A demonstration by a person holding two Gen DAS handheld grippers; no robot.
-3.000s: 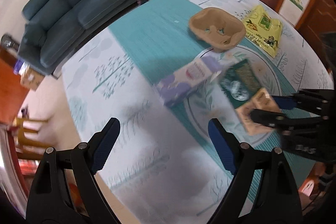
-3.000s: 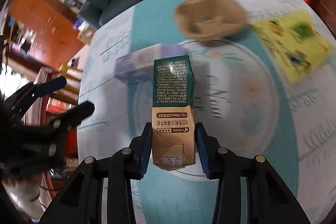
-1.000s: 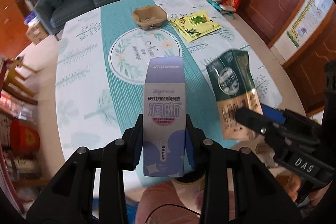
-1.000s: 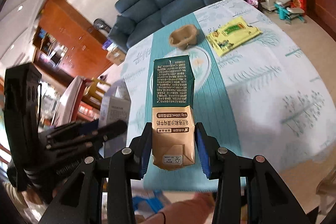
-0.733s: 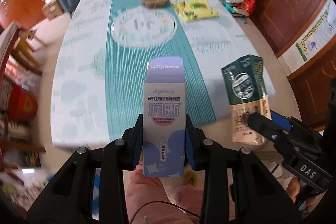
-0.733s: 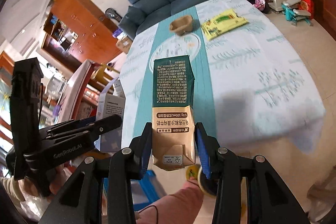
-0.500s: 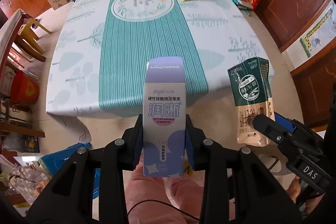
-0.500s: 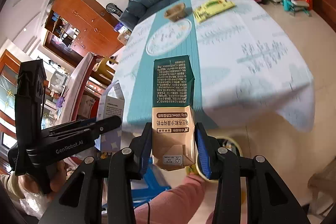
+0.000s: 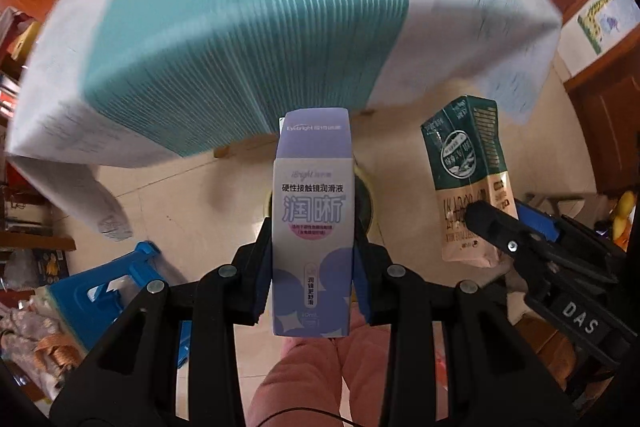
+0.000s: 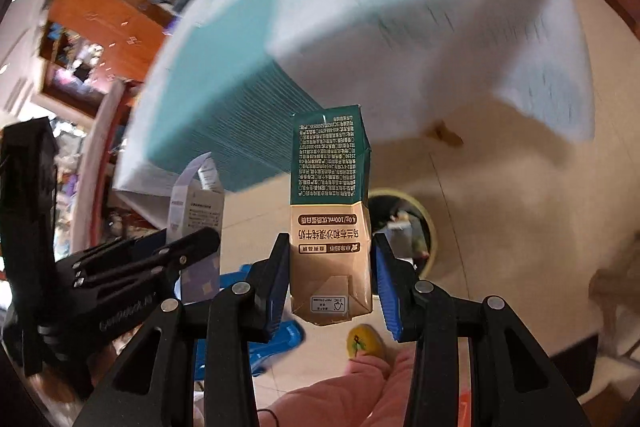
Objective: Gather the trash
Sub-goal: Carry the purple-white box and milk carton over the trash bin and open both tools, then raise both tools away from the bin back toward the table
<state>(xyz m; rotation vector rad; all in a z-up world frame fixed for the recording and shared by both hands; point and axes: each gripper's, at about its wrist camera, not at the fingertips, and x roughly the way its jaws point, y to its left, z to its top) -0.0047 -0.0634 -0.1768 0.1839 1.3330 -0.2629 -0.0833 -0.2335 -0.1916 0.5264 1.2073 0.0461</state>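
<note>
My left gripper [image 9: 312, 283] is clamped partway closed on the lavender contact-lens solution box [image 9: 312, 227], pads pressed flat on its two narrow sides near the bottom so it stands upright along the fingers. My right gripper [image 10: 330, 281] is likewise part-closed around the tan base of the green-and-tan milk carton [image 10: 330, 215], its blue pads [image 10: 386, 281] squeezing both sides. I judge both low grips are meant to let each package fall straight when released. Both are off the table [image 9: 240, 27], out past its near edge over the floor, and the round yellow-rimmed trash bin [image 10: 404, 223] sits just beyond the carton, so dropping looks next
</note>
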